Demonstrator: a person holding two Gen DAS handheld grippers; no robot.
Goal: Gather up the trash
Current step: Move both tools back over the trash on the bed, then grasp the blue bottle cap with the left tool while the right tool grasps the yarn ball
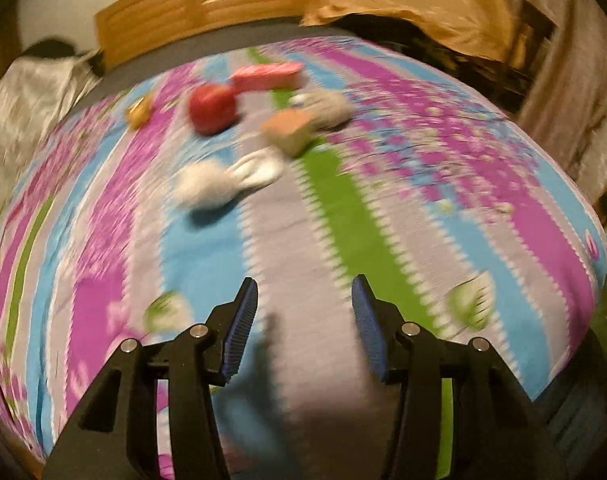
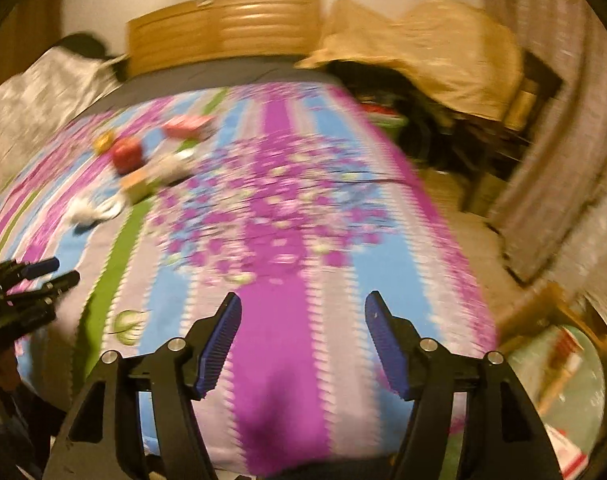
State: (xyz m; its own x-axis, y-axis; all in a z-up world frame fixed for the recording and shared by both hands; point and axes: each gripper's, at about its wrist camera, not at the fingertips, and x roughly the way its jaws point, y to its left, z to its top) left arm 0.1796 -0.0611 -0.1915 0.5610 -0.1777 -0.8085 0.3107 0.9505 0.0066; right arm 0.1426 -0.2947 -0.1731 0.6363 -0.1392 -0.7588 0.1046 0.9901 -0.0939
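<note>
Two claws are in view, both with jaws spread wide and nothing between them. Left claw (image 1: 304,284) hangs over the near part of a bed (image 1: 523,216) covered by a striped purple, blue, green and grey sheet. Right claw (image 2: 302,300) hangs over the same sheet, above a purple stripe close to the bed's near edge. Left claw also shows at the left margin of the right wrist view (image 2: 65,270), off to the side of the right claw and apart from it.

Trash lies in a loose cluster on the far half of the bed, well apart from both claws. Items noted, all blurred: a pink box (image 1: 268,74) farthest back; a red round object (image 1: 213,109) just in front of it; a small yellow object (image 1: 138,114) to its left; a tan and green carton (image 1: 289,132) to the right of the red object; a grey crumpled piece (image 1: 327,109) behind the carton, seemingly touching it; white crumpled paper (image 1: 205,187) nearest the claws, next to a white ridged item (image 1: 259,169).

Wooden headboard (image 1: 199,4) stands beyond the bed. Tan cloth (image 1: 415,4) drapes over furniture on the right.
</note>
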